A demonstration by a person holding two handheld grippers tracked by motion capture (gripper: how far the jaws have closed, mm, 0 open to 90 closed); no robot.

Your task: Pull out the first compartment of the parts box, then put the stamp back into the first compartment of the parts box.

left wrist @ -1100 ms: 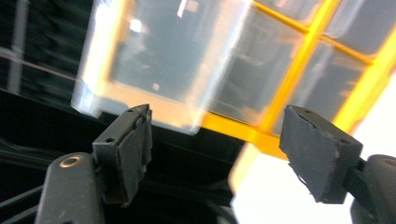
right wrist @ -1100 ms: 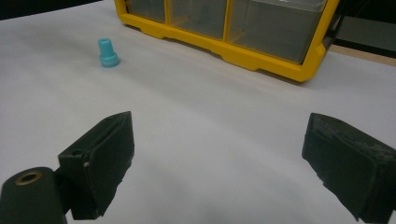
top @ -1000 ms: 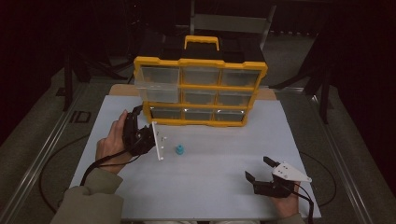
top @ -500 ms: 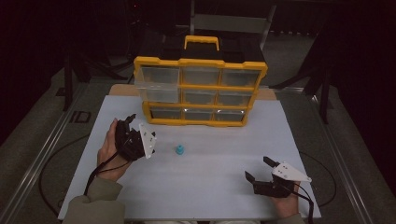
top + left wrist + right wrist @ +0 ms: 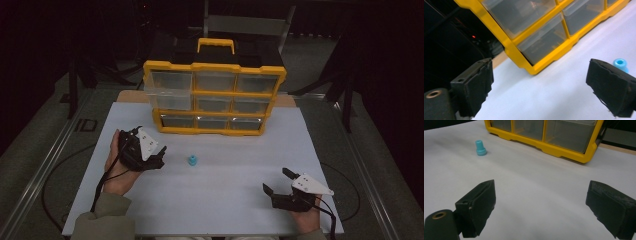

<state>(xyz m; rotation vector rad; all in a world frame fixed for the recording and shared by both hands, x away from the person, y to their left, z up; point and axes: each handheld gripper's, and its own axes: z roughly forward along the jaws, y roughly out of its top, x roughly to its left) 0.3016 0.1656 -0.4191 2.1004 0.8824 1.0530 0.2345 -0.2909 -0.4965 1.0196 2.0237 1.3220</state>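
Note:
A small blue plastic piece (image 5: 192,160) stands upright on the white table (image 5: 225,200), in front of a yellow organizer (image 5: 215,70) with clear drawers. My left gripper (image 5: 159,157) lies just left of the piece, a short way off, pointing towards it. Its jaws have just been opening and nothing is between them. In the left gripper view (image 5: 546,85) the blue piece (image 5: 620,63) peeks out behind the right-hand jaw. My right gripper (image 5: 277,181) rests open and empty near the front right of the table. In the right gripper view (image 5: 544,207) the piece (image 5: 480,148) stands far off to the left.
The organizer's top left drawer (image 5: 167,92) sticks out a little from its front. A black case with a yellow handle (image 5: 216,45) sits behind the organizer. Dark floor and stands surround the table.
My left hand has drawn back to the left, away from the blue piece, and turned, with its jaws spreading. The piece stays on the table. The right hand has kept still.

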